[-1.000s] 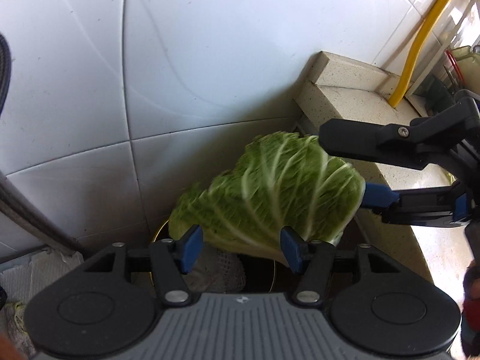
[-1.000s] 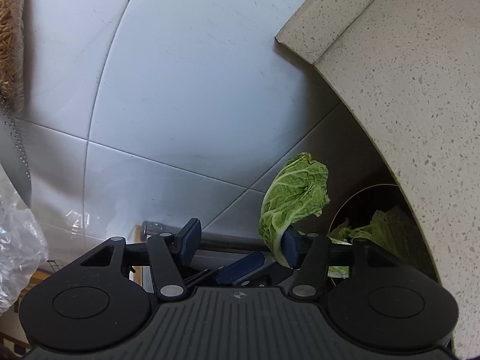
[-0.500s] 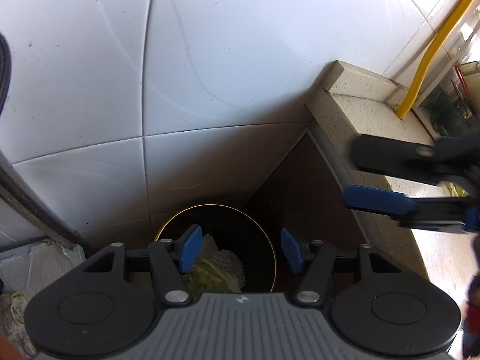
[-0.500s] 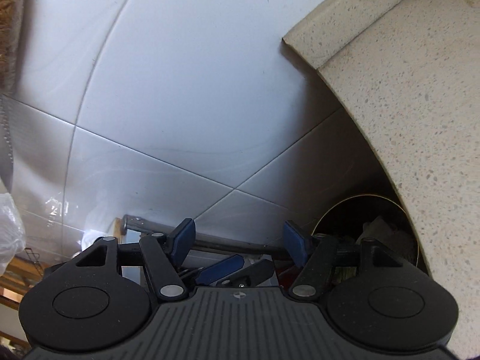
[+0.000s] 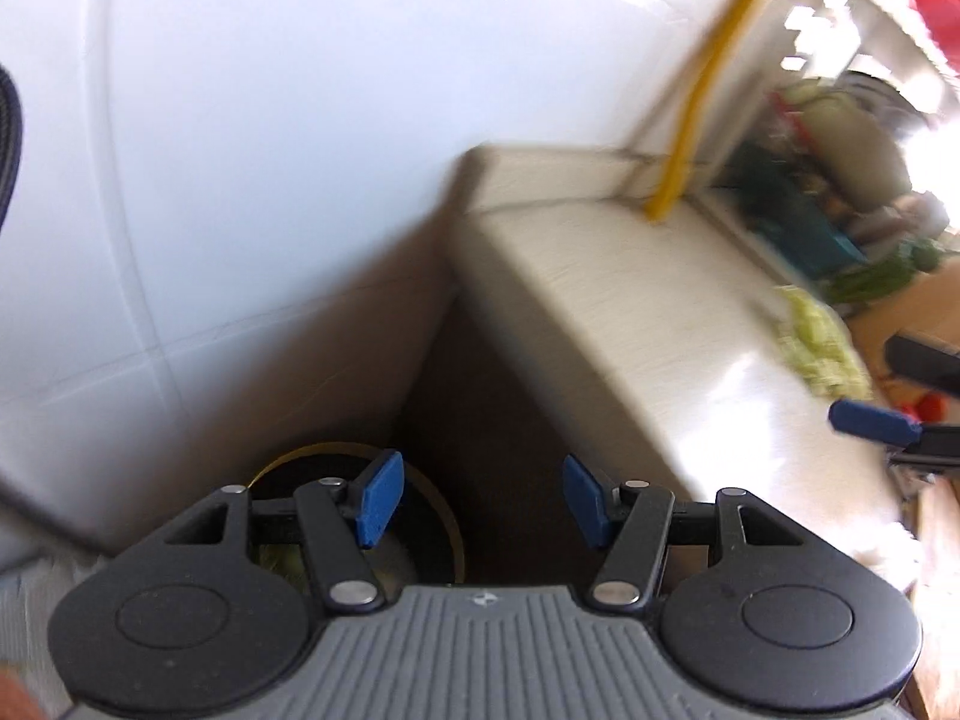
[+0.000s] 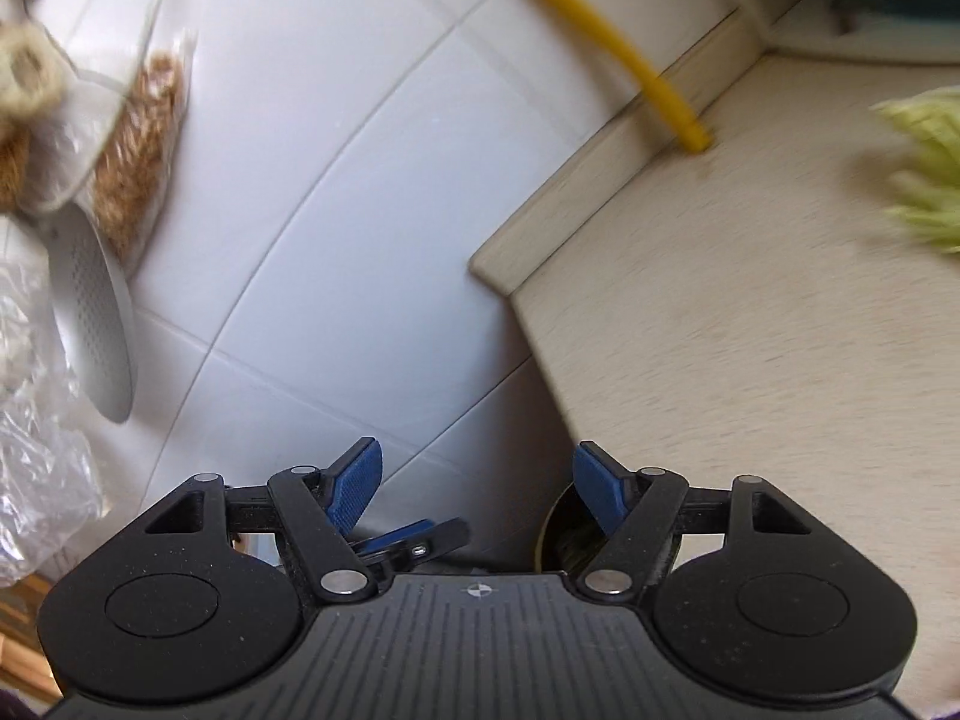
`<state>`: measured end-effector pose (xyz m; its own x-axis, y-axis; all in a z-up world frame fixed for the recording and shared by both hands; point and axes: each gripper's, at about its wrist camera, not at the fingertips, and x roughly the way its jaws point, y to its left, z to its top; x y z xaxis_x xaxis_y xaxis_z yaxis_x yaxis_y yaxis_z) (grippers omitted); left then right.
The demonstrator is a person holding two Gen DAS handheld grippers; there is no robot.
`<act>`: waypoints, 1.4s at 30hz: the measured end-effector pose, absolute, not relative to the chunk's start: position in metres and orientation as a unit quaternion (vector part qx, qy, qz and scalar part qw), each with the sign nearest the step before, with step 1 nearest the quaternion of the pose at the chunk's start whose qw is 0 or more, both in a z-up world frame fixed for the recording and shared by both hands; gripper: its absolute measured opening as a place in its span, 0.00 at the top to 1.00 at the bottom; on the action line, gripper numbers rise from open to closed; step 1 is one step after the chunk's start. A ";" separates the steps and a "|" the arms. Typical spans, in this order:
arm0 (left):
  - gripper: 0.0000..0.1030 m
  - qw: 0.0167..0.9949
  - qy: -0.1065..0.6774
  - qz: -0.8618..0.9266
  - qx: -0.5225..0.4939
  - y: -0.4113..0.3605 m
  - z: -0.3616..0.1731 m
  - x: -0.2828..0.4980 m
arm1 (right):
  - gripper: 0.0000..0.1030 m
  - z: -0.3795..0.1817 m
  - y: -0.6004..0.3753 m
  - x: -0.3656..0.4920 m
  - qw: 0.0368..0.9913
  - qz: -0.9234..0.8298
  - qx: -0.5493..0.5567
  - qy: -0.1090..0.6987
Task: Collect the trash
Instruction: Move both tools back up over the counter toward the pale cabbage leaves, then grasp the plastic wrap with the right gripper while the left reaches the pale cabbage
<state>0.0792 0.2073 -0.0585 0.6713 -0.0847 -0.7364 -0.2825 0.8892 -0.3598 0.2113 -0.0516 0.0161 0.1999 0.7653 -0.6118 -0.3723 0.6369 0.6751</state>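
We find no readable writing or brand in either view, only a small round mark on each gripper body. Our left gripper (image 5: 480, 501) is released with nothing between its blue pads, above the dark bin (image 5: 360, 516) in the corner under the counter (image 5: 630, 324); pale leaves show inside the bin. Our right gripper (image 6: 477, 489) has just been opening its jaws, which are empty. More cabbage scraps (image 6: 924, 168) lie blurred on the counter near the yellow pipe (image 6: 600, 36).
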 end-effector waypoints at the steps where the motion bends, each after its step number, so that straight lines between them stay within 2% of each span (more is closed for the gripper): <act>1: 0.44 0.890 0.395 0.045 -0.222 0.203 -0.051 0.084 | 0.24 0.020 -0.063 0.211 0.759 0.368 0.199 0.500; 3: 0.41 0.899 0.383 0.025 -0.209 0.191 -0.038 0.094 | 0.23 0.023 -0.088 0.212 0.775 0.343 0.207 0.489; 10: 0.40 0.906 0.386 -0.059 -0.165 0.140 -0.020 0.138 | 0.21 0.030 -0.165 0.215 0.816 0.263 0.226 0.462; 12: 0.40 0.905 0.389 -0.080 -0.152 0.122 -0.017 0.150 | 0.17 0.031 -0.181 0.211 0.827 0.245 0.219 0.456; 17: 0.39 0.907 0.385 -0.120 -0.120 0.080 -0.007 0.178 | 0.17 0.035 -0.208 0.199 0.840 0.233 0.191 0.450; 32: 0.30 0.902 0.368 -0.223 -0.036 0.011 0.007 0.240 | 0.10 0.009 -0.182 0.175 0.845 0.248 0.026 0.473; 36: 0.25 0.890 0.367 -0.271 -0.004 -0.012 0.010 0.266 | 0.10 0.009 -0.177 0.170 0.849 0.230 0.018 0.475; 42: 0.25 0.876 0.363 -0.313 0.055 -0.041 0.003 0.290 | 0.10 0.007 -0.181 0.166 0.856 0.186 0.036 0.481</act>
